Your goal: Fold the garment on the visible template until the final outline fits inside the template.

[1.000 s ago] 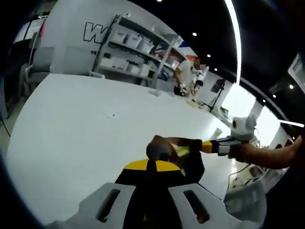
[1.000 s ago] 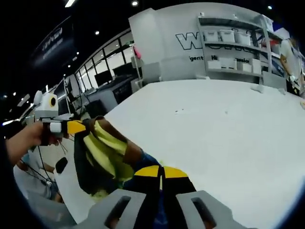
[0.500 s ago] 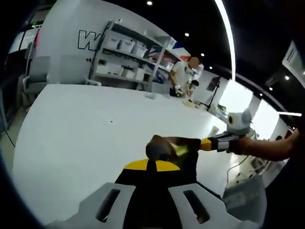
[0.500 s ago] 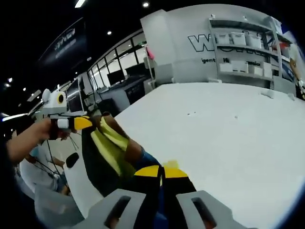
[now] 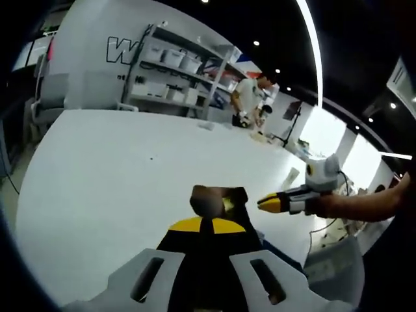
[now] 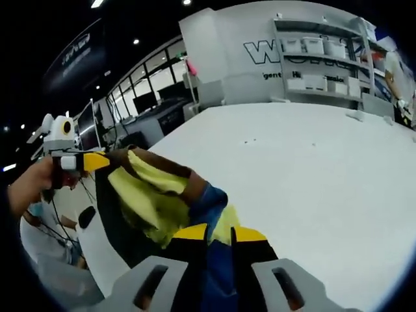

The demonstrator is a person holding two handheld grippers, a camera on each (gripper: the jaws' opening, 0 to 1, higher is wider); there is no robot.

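garment (image 6: 156, 195), yellow, brown and blue, hangs bunched above the near edge of the white bench (image 6: 312, 175). left tool (image 5: 208, 224) is clamped on its dark fold; right tool (image 6: 220, 233) stands slightly parted, blue cloth between its jaws.

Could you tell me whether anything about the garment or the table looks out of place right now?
Yes: the garment is bunched in a crumpled heap near the edge of the white table, gripped by the left gripper, not spread flat. The right gripper stands open around its blue part.
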